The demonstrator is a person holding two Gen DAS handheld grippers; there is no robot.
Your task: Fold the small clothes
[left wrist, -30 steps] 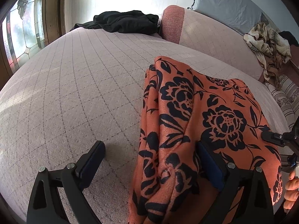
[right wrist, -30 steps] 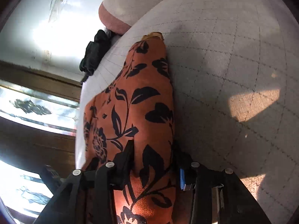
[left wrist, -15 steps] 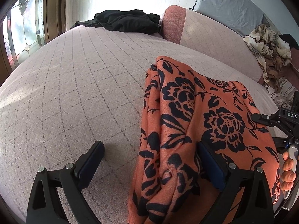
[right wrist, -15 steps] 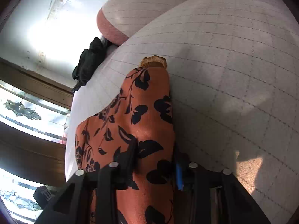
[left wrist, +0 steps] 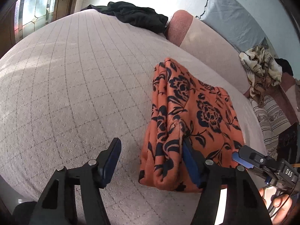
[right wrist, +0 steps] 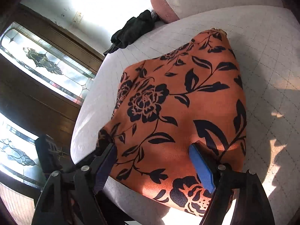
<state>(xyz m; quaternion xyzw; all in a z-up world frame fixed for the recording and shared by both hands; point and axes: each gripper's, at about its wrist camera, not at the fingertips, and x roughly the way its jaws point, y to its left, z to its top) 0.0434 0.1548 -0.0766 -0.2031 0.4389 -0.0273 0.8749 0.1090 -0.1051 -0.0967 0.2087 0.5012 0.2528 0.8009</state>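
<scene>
Orange floral cloth (left wrist: 191,120) lies folded in a thick bundle on the quilted bed (left wrist: 75,78), at about 4 o'clock in the left wrist view, its folded edges facing the camera.

Left gripper (left wrist: 151,159): fingers wide apart. The left finger (left wrist: 110,157) sits over bare quilt; the right finger (left wrist: 191,163) is against the near right side of the cloth. Nothing clamped.

Right gripper (right wrist: 152,166): fingers apart, spread over the near edge of the cloth, blue pad (right wrist: 201,166) showing at 5 o'clock in its own view. Whether the pads touch the fabric is hard to tell from this angle. In the left wrist view one of its fingers enters at 4 o'clock, tip at the cloth's right edge.

Black garment (left wrist: 135,16) heaped at 12 o'clock, at the far edge of the bed beside a pink cushion (left wrist: 178,28). Crumpled patterned fabric (left wrist: 262,69) at 2 o'clock, well apart from the orange cloth. Stained-glass window (right wrist: 43,63) at 9 o'clock in the right wrist view.
</scene>
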